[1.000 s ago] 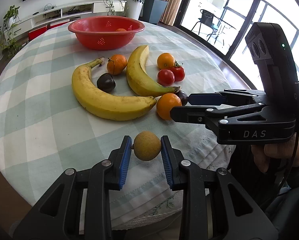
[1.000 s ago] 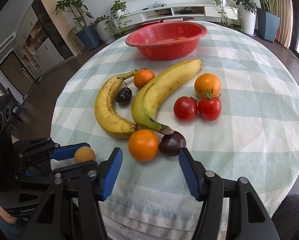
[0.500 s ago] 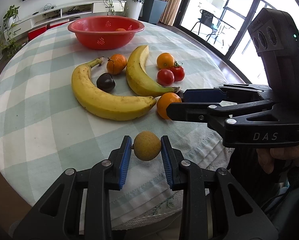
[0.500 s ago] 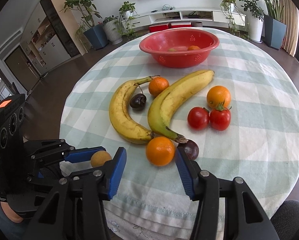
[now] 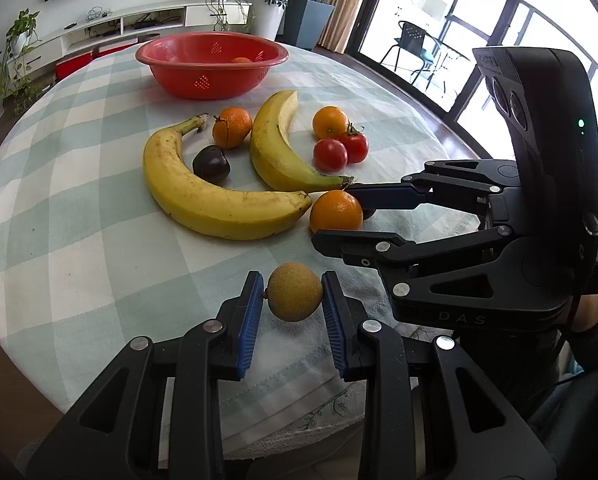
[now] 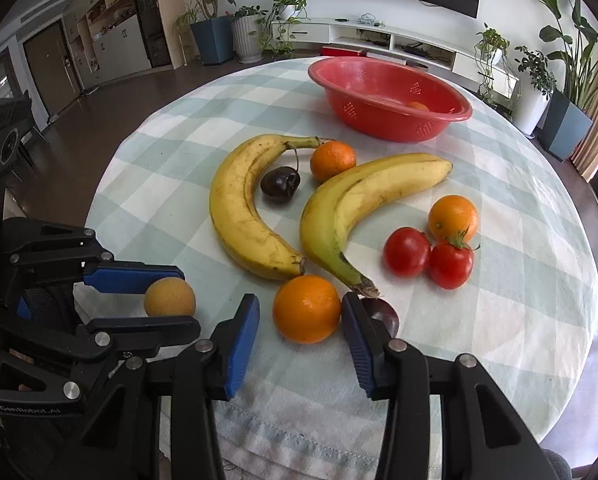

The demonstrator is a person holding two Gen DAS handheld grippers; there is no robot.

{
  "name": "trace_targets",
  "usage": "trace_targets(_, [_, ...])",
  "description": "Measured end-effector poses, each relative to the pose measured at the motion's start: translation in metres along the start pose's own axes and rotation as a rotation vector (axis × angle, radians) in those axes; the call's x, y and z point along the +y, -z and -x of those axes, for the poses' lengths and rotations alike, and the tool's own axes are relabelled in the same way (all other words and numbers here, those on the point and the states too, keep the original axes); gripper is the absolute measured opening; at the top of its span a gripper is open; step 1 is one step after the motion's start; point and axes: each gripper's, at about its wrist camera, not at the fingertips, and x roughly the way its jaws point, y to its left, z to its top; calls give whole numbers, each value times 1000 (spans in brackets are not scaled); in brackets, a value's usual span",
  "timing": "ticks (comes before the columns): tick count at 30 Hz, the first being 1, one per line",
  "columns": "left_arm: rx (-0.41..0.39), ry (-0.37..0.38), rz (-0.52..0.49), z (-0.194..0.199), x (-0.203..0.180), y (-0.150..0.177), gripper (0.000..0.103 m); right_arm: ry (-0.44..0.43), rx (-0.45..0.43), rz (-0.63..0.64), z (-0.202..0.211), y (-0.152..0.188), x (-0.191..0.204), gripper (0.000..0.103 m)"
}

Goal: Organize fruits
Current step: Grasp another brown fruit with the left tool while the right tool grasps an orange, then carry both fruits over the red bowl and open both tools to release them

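My left gripper (image 5: 293, 312) is shut on a small tan round fruit (image 5: 295, 291), near the table's front edge; it also shows in the right wrist view (image 6: 170, 297). My right gripper (image 6: 301, 330) is open, its jaws on either side of an orange (image 6: 307, 309), the right pad close to it, the left a gap away. A dark plum (image 6: 383, 314) lies behind the right finger. Two bananas (image 6: 247, 216) (image 6: 363, 196), two more oranges (image 6: 333, 160) (image 6: 453, 217), two tomatoes (image 6: 407, 251) and a dark cherry-like fruit (image 6: 279, 184) lie on the table.
A red colander bowl (image 6: 383, 100) stands at the far side of the round checked table (image 6: 159, 168), with an orange fruit (image 6: 418, 106) inside. The table's front edge is just under both grippers. Plants, shelves and windows surround the table.
My right gripper has moved forward and swung left, so the orange now sits between its open jaws. My left gripper has held still with the tan fruit.
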Motion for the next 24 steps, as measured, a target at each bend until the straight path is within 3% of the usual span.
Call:
trace_targets(3, [-3, 0, -1, 0, 0, 0, 28, 23, 13, 47, -6, -1, 9, 44])
trace_targets(4, [-3, 0, 0, 0, 0, 0, 28, 22, 18, 51, -9, -1, 11, 38])
trace_targets(8, [-4, 0, 6, 1, 2, 0, 28, 14, 11, 38, -9, 3, 10, 38])
trace_targets(18, [-15, -9, 8, 3, 3, 0, 28, -126, -53, -101, 19, 11, -7, 38])
trace_targets(24, [-18, -15, 9, 4, 3, 0, 28, -140, -70, -146, 27, 11, -21, 38])
